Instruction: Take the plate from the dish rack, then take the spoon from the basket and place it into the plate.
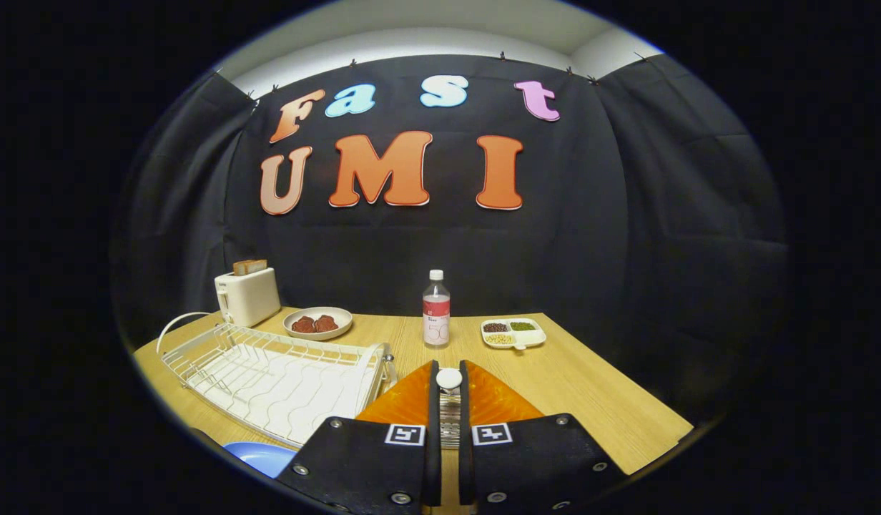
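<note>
Pinching white-ended spoon (449, 386) between both fingers, tongs (448, 379) hover over orange plate (494, 402).

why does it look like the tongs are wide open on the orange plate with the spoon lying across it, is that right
Not quite. The gripper view shows the tongs nearly closed around the spoon, held above the orange plate, not wide open.

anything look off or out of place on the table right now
Nothing is spilled or tipped. One oddity: the tool has its fingers nearly closed on a thin clear item with a white round end, apparently a utensil, above the orange plate. The white wire dish rack sits bare.
</note>
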Demonstrator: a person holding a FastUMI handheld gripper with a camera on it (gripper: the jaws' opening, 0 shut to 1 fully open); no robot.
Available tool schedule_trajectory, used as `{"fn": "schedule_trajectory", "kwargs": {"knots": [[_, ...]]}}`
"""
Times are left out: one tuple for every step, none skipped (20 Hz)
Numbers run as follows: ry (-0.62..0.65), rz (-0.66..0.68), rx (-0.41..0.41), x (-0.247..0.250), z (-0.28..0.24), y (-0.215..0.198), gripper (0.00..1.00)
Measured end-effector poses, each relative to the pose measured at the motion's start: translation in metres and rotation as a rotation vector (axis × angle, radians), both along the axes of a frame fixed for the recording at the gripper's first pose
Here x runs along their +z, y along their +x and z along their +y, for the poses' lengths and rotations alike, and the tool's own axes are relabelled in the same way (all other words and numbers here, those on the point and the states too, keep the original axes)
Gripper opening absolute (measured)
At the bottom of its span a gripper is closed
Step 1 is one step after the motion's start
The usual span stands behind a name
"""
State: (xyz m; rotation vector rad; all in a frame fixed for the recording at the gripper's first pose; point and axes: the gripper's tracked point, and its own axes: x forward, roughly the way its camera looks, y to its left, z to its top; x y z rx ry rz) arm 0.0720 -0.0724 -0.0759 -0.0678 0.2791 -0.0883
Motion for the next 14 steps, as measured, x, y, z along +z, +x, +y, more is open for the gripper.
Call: {"fn": "schedule_trajectory", "kwargs": {"knots": [[0.000, -0.015, 0.009, 0.012, 0.003, -0.004, 0.09], [-0.004, -0.029, 0.021, 0.023, 0.006, -0.008, 0.10], [-0.009, -0.043, 0.028, 0.035, 0.008, -0.013, 0.10], [-0.010, -0.054, 0.035, 0.047, 0.011, -0.018, 0.10], [-0.004, -0.069, 0.040, 0.059, 0.014, -0.022, 0.10], [0.005, -0.078, 0.054, 0.069, 0.019, -0.027, 0.09], [0.015, -0.092, 0.068, 0.079, 0.025, -0.032, 0.10], [0.025, -0.103, 0.088, 0.089, 0.031, -0.038, 0.10], [0.035, -0.105, 0.109, 0.095, 0.036, -0.044, 0.10], [0.048, -0.105, 0.131, 0.099, 0.043, -0.050, 0.10], [0.058, -0.104, 0.157, 0.102, 0.050, -0.057, 0.10], [0.067, -0.102, 0.182, 0.103, 0.057, -0.063, 0.09], [0.073, -0.100, 0.206, 0.102, 0.063, -0.068, 0.09], [0.083, -0.095, 0.236, 0.099, 0.070, -0.074, 0.10]]}}
